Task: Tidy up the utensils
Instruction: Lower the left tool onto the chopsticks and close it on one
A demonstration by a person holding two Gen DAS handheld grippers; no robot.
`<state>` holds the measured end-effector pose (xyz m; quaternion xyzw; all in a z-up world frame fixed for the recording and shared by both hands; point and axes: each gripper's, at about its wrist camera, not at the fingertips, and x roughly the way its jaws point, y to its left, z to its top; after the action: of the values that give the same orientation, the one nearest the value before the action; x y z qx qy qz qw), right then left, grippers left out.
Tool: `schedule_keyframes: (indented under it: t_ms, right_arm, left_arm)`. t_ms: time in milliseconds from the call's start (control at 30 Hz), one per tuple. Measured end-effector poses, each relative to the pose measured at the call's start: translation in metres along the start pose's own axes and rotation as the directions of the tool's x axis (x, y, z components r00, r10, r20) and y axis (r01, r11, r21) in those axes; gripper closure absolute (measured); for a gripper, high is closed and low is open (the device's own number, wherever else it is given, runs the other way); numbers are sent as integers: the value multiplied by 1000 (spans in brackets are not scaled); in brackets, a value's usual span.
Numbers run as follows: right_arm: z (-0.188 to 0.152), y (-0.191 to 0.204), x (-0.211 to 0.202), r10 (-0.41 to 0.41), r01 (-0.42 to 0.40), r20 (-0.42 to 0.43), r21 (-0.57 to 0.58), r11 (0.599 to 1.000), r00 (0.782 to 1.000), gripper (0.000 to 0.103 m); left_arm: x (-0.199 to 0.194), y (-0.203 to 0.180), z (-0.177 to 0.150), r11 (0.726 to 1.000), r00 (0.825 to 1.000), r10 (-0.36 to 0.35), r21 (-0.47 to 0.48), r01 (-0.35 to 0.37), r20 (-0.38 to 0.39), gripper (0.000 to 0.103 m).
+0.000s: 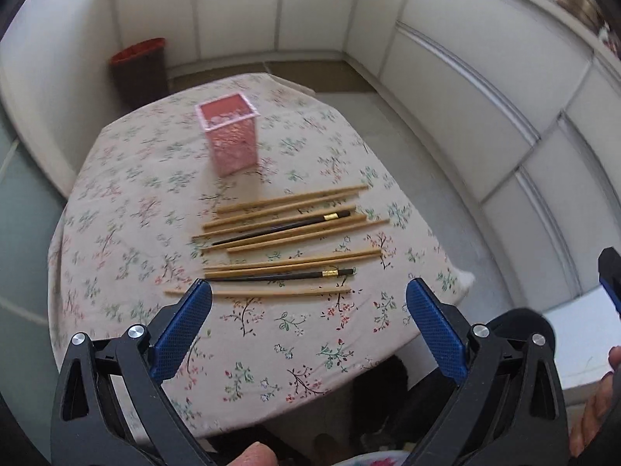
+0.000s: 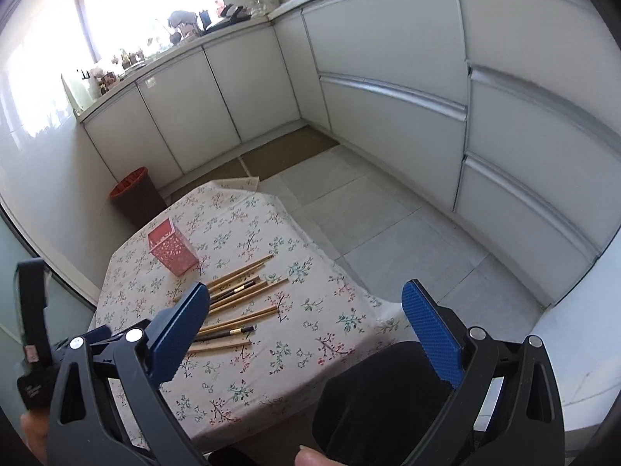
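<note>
On the worktop [image 1: 116, 209], under a floral cloth, the chopsticks [image 1: 287, 240] lie loose in a rough fan, most of them pale wood with two dark ones among them, each with a gold band. Behind them stands the pink holder [image 1: 233, 136], upright and, as far as the blur lets you judge, with nothing in it. Nothing is sorted yet, so you are at the very start: the approach before the first pick.

Your left gripper [image 1: 310, 299] hangs above the near edge of the fan with its fingers spread wide and nothing between them. Your right gripper [image 2: 306, 303] sits higher and further back, off to the side, also spread wide and carrying nothing.

Next you need to come down on one stick, and the nearest pale one lies apart from the rest, so it looks the easiest. Line the fingers across its length, not along it, and close near the middle so it does not swing. Several sticks overlap, so a low, careless close could drag neighbours along. Then tip it upright over the holder.
</note>
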<state>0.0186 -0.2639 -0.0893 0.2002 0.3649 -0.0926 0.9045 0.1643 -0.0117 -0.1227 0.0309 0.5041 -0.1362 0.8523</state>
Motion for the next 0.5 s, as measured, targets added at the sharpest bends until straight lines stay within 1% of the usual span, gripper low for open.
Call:
schedule_keyframes:
  t_ms: [67, 100, 133, 200, 233, 300, 367, 500]
  right_arm:
    - [1, -8, 27, 45, -41, -96, 47, 998, 994, 7]
    - [1, -12, 40, 65, -55, -141, 76, 996, 988, 6]
    - [1, -17, 55, 82, -62, -187, 111, 992, 979, 6]
    - [-2, -24, 78, 102, -64, -242, 158, 985, 965, 7]
    - [-2, -26, 88, 105, -61, -259, 172, 983, 960, 7]
    - [-2, -28, 102, 91, -42, -272, 183, 982, 958, 7]
    - [1, -31, 113, 81, -27, -285, 189, 982, 955, 7]
    - [5, -32, 133, 59, -6, -305, 172, 985, 951, 7]
  left_arm:
    - [28, -12, 19, 995, 999, 8, 99, -5, -31, 7]
    - [47, -19, 32, 990, 998, 5, 144, 4, -61, 7]
    - [61, -23, 42, 987, 996, 1, 161, 12, -85, 7]
    - [92, -31, 66, 981, 991, -34, 184, 57, -129, 7]
    - [106, -35, 76, 978, 988, -37, 199, 67, -151, 7]
    - [140, -44, 93, 967, 978, -8, 248, 61, -207, 10]
    - [171, -51, 108, 954, 962, 7, 289, 75, -272, 23]
    - [220, -62, 129, 944, 937, 17, 314, 100, -349, 27]
